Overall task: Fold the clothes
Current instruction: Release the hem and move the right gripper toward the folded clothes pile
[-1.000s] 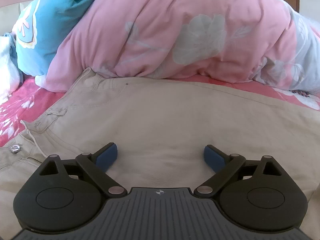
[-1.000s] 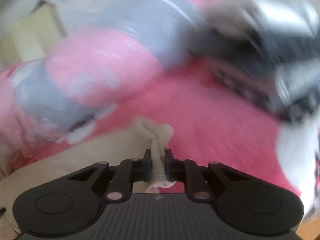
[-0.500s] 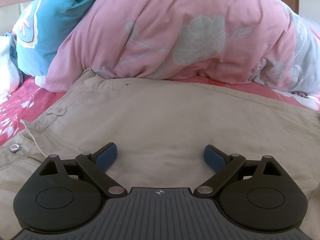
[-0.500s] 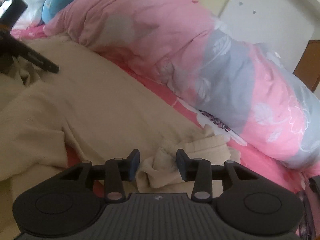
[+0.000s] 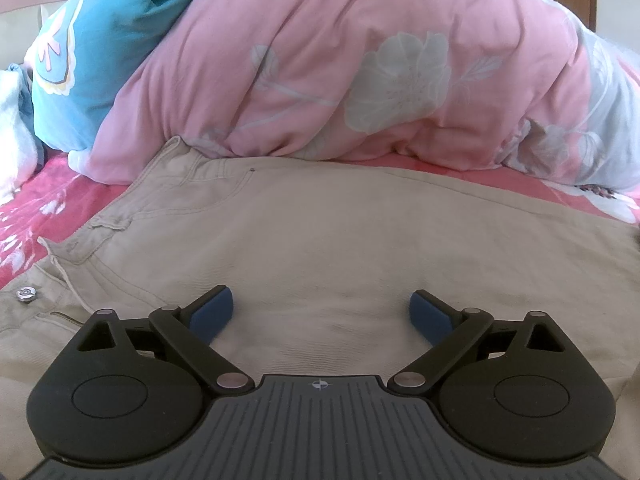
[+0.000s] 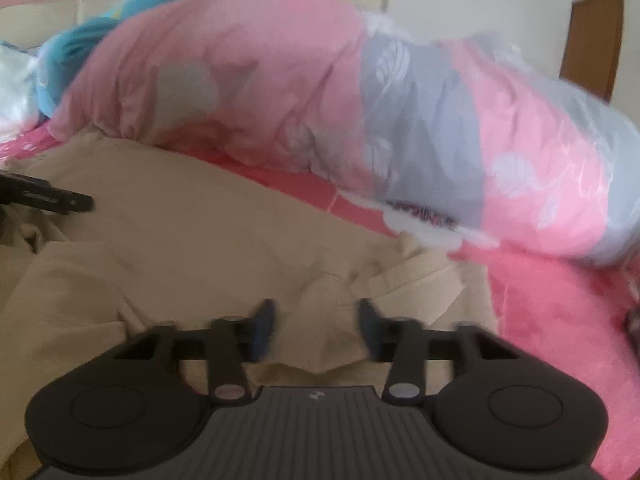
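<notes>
Beige trousers point(image 5: 320, 240) lie spread across the bed point(image 5: 36, 200), waistband and button at the left, against a pink quilt point(image 5: 360, 80). The left tool point(image 5: 321, 316) rests wide over the seat, gripping nothing. The right tool point(image 6: 318, 328) sits over the bunched leg hem point(image 6: 400, 280); its jaws are closing with a ridge of cloth between them, not yet pinched. To fold cleanly, it should probably catch both layers of the hem squarely while the left steadies the seat.
</notes>
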A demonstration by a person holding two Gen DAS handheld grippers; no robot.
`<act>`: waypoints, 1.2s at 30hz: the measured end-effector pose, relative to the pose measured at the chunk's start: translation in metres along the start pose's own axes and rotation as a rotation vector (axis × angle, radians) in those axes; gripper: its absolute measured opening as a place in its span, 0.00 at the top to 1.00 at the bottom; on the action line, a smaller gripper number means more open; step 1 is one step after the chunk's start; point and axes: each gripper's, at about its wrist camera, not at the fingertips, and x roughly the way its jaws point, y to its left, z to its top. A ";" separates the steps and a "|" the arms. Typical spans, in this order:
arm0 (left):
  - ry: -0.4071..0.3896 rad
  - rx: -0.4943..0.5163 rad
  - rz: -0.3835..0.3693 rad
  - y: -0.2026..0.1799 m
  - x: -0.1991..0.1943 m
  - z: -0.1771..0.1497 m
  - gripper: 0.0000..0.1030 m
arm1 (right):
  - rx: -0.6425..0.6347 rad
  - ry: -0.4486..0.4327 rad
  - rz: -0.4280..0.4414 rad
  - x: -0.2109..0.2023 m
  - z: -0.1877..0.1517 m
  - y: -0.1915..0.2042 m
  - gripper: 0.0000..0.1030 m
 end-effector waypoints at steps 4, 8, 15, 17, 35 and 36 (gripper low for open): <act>0.001 0.001 0.000 -0.001 0.000 0.001 0.06 | 0.155 -0.078 -0.049 -0.023 0.004 -0.036 0.97; 0.001 0.003 0.001 -0.001 0.000 0.002 0.06 | 0.311 -0.203 -0.180 -0.072 0.003 -0.094 0.97; 0.002 0.005 0.004 -0.003 -0.001 0.003 0.05 | 0.595 -0.258 -0.442 -0.129 -0.054 -0.193 0.97; 0.003 0.006 0.005 -0.003 -0.001 0.003 0.05 | 0.666 -0.211 -0.494 -0.126 -0.083 -0.208 0.97; 0.006 0.016 0.012 -0.004 0.001 0.000 0.05 | 0.989 -0.157 -0.540 -0.130 -0.137 -0.271 0.82; 0.006 0.017 0.012 -0.004 0.002 0.000 0.05 | 0.951 -0.147 -0.555 -0.131 -0.131 -0.273 0.82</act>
